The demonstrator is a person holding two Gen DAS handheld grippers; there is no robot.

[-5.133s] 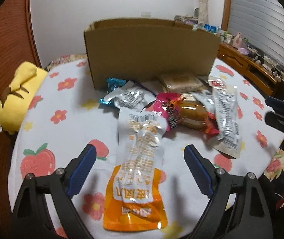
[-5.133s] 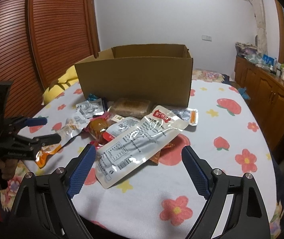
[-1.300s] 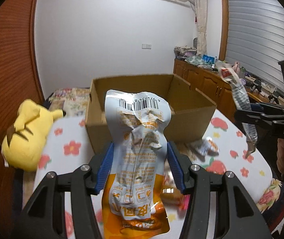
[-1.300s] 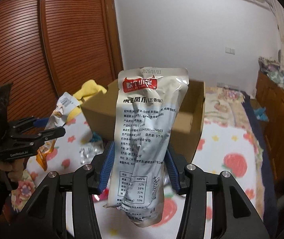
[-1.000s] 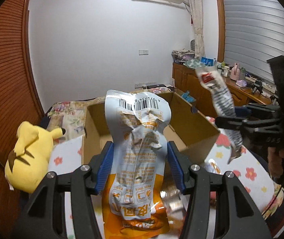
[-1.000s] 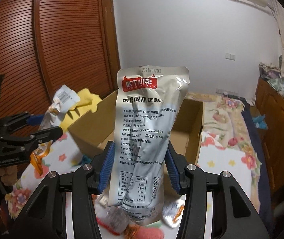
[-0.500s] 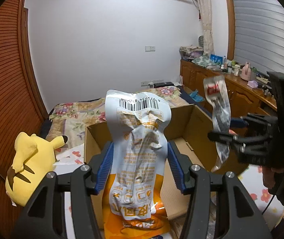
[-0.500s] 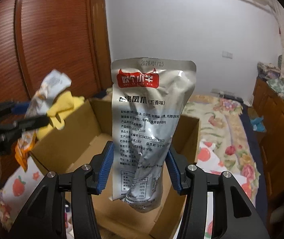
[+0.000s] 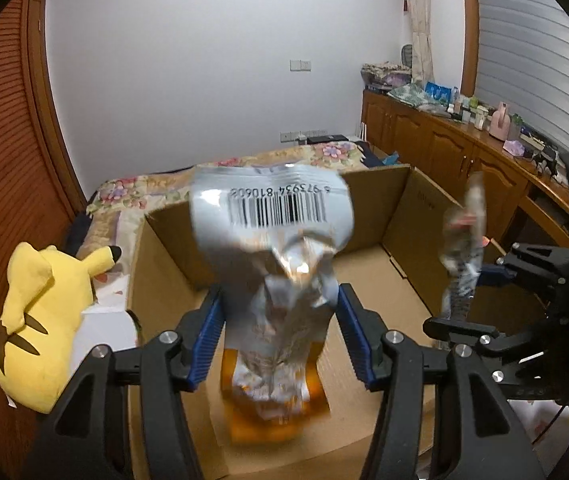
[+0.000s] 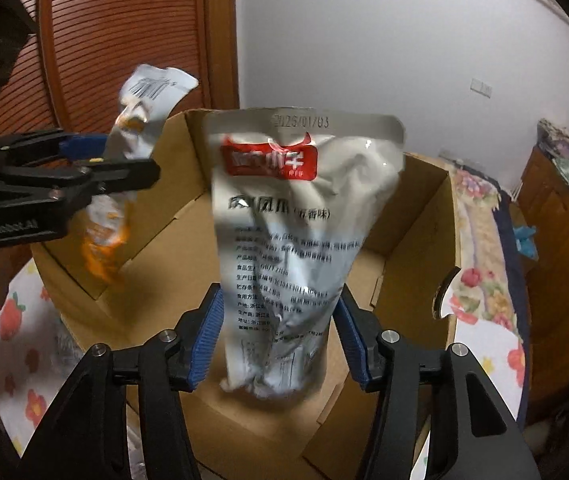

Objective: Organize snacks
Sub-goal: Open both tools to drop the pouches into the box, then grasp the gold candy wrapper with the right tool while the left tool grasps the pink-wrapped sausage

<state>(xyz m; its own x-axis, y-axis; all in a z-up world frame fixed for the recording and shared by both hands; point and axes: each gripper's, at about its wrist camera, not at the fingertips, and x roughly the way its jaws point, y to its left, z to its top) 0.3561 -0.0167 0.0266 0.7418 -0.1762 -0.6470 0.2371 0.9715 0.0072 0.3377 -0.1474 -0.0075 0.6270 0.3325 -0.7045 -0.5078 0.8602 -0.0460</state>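
Observation:
My left gripper (image 9: 280, 336) is over the open cardboard box (image 9: 404, 224), with an orange and silver snack pouch (image 9: 280, 264) between its blue pads; the pouch looks blurred and the pads stand slightly apart from it. My right gripper (image 10: 278, 340) is over the same box (image 10: 416, 256), with a silver pouch with a red label (image 10: 296, 232) between its pads, also blurred. Each gripper shows in the other's view: the right gripper (image 9: 484, 304) with its pouch, the left gripper (image 10: 96, 160) with its pouch (image 10: 124, 168).
A yellow plush toy (image 9: 40, 320) lies left of the box. The box stands on a flower-print tablecloth (image 10: 12, 344). Wooden cabinets (image 9: 464, 152) with small items run along the right wall. A red-brown slatted door (image 10: 104, 40) is at the left.
Both grippers have moved forward and down over the box interior. Both pouches now look blurred and lower between the pads, which seem a little wider apart than half a second ago.

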